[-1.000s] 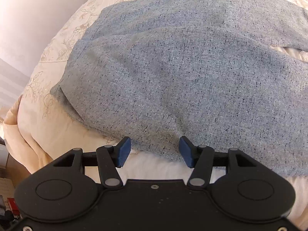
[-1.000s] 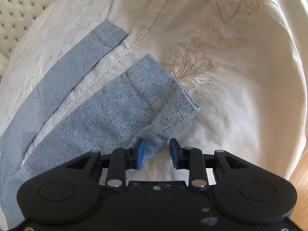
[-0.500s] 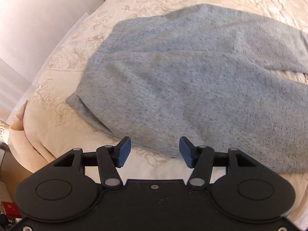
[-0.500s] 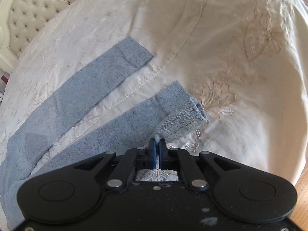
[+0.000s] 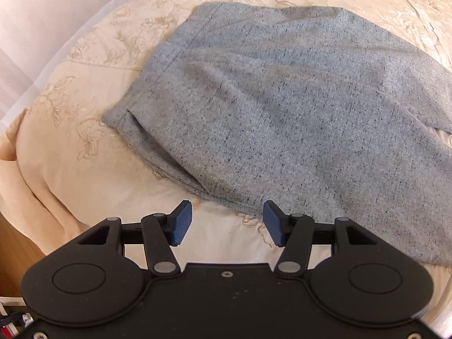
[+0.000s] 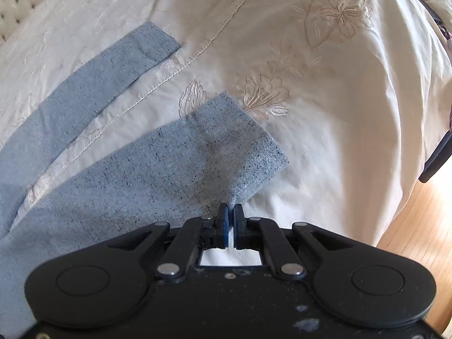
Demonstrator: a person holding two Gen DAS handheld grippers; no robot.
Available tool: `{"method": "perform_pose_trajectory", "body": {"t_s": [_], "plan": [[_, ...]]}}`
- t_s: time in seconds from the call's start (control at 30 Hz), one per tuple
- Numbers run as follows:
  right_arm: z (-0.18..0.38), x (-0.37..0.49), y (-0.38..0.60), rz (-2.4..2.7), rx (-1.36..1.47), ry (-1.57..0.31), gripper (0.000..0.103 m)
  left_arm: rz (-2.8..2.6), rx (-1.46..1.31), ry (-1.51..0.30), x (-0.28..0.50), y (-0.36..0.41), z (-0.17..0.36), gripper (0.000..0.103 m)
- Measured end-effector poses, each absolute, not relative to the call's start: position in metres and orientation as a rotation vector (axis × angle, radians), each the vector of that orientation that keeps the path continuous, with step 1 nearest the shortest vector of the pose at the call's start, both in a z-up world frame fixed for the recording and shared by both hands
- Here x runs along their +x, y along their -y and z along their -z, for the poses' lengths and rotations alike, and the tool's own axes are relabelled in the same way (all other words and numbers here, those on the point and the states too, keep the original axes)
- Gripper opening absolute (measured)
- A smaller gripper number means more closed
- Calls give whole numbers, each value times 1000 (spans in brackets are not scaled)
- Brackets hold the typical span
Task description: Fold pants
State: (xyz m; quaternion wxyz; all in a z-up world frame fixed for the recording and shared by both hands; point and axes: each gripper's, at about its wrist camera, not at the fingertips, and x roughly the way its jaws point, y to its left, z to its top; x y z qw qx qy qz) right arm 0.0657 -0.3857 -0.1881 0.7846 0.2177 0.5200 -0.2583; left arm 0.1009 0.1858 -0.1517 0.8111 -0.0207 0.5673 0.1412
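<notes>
Grey-blue speckled pants (image 5: 282, 107) lie spread on a cream embroidered bedspread (image 5: 84, 90). The left wrist view takes in their wide waist end, with the waistband at the upper left. My left gripper (image 5: 227, 223) hangs open just short of the near hem of that end, nothing between its blue pads. In the right wrist view, the two legs run from the lower left. My right gripper (image 6: 231, 220) is shut on the corner of the near leg's cuff (image 6: 248, 152), which is lifted and creased toward the pads. The far leg (image 6: 93, 84) lies flat.
The bedspread (image 6: 339, 113) drops off at the right to a wooden floor (image 6: 418, 226). A tufted headboard (image 6: 17, 2) shows at the upper left. In the left wrist view the bed's edge (image 5: 34, 169) falls away at the left, beside a pale wall (image 5: 42, 14).
My right gripper closed on the near leg's cuff corner and lifted it, so the cuff folded and creased. My left gripper drew back from the waist end, still open.
</notes>
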Motion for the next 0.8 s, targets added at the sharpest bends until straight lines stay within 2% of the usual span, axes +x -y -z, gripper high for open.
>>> {"method": "perform_pose_trajectory", "body": {"t_s": [0.23, 0.37, 0.8], "plan": [[173, 80, 373, 567, 446, -1088, 4, -210, -185, -1346, 115, -196, 190, 61], [165, 85, 366, 565, 432, -1080, 4, -238, -256, -1355, 124, -200, 203, 64], [159, 82, 366, 585, 457, -1067, 4, -1, -377, -1212, 109, -206, 166, 63]]}}
